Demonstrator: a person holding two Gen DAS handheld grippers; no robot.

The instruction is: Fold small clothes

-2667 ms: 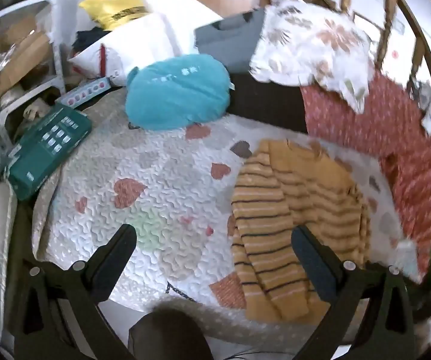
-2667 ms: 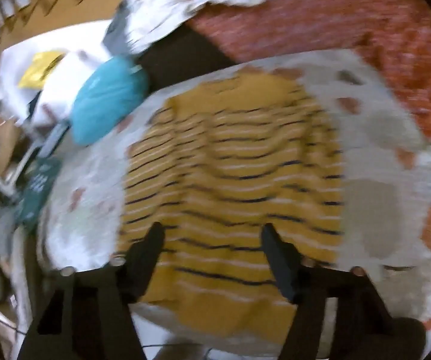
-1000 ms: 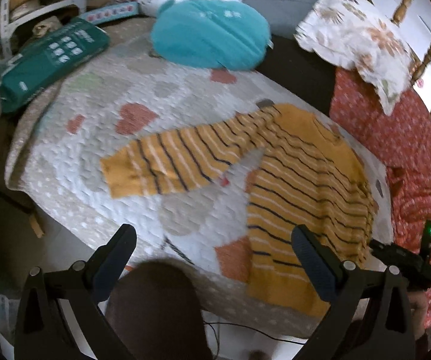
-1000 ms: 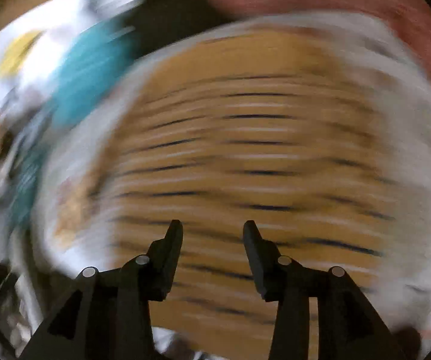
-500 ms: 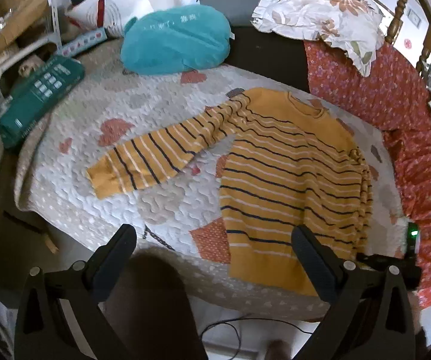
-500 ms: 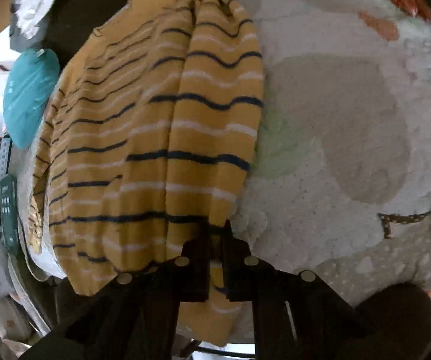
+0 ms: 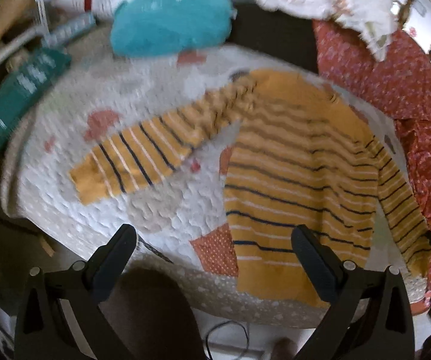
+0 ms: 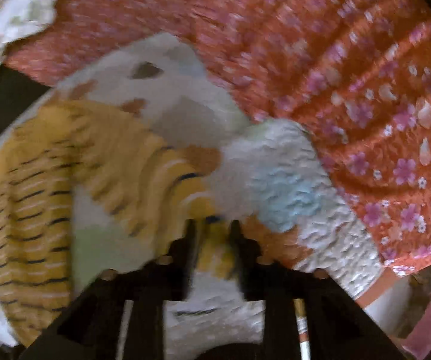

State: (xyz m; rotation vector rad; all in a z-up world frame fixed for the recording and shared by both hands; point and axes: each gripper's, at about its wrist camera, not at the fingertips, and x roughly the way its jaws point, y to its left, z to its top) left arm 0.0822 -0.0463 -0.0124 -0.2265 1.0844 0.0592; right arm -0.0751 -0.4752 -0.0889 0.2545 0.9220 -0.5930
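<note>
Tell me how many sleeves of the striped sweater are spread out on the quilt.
2. One sleeve stretches out left of the sweater's body toward the teal pillow side; the other sleeve runs down the right edge beside the red floral cloth, its cuff at the right gripper.

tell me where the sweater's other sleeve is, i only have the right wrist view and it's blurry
Observer: The striped sweater lies flat, and its other sleeve is spread out sideways on the quilt, angled away from the body.
Operator: is the left gripper holding anything
Observer: No. The left gripper is open, with nothing between its fingers.
Operator: anything sitting past the collar
Observer: A teal cushion sits at the quilt's far edge, apart from the sweater.
</note>
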